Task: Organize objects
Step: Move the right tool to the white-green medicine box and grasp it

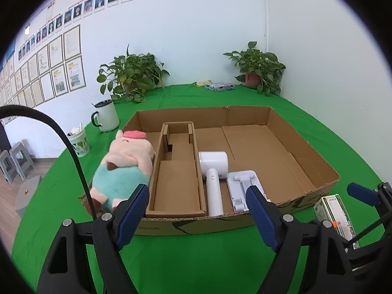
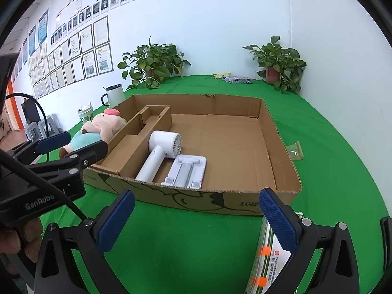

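The green-covered table (image 1: 196, 257) fills most of what I see, running back to a white wall. On it sits the wide, shallow cardboard box (image 2: 281, 132), open at the top, with its near wall just ahead of both my grippers. Inside it, along the left side, lies a long narrow cardboard insert (image 1: 176, 186), with nothing in it. Just right of that insert the white handheld fan (image 2: 161, 152) lies on its side, handle toward me, and the white folding stand (image 2: 186, 170) lies flat beside it, touching or nearly touching the handle. The rest of the box floor is bare.

The plush pig (image 1: 122, 169) lies on the cloth outside the box, pressed against its left wall.

My left gripper (image 1: 198, 205) hangs over the cloth before the box with its jaws wide apart and nothing between them. My right gripper (image 2: 197, 215) is likewise spread, gripping nothing; a small green-and-white carton (image 2: 269, 257) lies on the cloth under its right finger, though I cannot tell whether they touch.

Further back stand a white mug (image 1: 106, 118) and two potted plants (image 1: 131, 73).
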Demonstrator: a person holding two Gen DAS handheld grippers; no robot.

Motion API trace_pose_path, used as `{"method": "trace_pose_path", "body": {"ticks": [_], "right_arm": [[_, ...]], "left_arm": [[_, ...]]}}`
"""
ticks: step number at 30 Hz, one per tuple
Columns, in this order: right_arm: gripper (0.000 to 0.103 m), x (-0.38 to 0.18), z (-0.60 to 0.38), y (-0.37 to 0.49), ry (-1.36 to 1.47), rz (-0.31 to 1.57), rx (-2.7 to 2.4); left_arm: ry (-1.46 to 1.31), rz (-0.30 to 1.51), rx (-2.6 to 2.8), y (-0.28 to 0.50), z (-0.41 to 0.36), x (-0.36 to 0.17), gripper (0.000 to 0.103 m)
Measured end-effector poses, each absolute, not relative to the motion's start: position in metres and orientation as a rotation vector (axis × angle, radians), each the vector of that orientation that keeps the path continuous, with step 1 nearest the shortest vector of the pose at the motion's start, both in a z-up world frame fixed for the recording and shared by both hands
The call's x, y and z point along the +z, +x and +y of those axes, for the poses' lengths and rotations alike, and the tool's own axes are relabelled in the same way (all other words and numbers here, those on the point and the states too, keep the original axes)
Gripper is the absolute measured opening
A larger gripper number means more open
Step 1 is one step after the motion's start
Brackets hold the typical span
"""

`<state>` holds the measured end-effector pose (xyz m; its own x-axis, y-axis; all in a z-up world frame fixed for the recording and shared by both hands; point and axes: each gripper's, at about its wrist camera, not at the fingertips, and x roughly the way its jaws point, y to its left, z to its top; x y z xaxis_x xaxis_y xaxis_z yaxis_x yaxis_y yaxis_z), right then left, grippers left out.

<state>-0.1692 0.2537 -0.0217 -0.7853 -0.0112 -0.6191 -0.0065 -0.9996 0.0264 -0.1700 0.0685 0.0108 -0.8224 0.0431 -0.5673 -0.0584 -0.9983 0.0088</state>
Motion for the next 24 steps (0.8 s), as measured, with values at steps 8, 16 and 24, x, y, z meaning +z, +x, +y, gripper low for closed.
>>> {"method": "trace_pose_path", "body": {"ticks": [8, 16, 24], "right_arm": [[0.102, -0.08, 0.332, -0.122, 1.415, -0.354, -2.988], [0.066, -0.114, 0.33, -0.11, 1.57, -0.342, -2.914], [0.066, -0.107, 0.281, -0.109, 1.432, -0.289, -2.739]], "left_arm": [[-1.014, -0.013, 2.814, -0.165, 0.071, -0.014, 0.081], [-1.087, -0.035, 2.711, -0.162, 0.083, -0.033, 0.081], [-1.197, -0.194, 2.553, -0.163, 0.065, -0.044, 0.081]]}}
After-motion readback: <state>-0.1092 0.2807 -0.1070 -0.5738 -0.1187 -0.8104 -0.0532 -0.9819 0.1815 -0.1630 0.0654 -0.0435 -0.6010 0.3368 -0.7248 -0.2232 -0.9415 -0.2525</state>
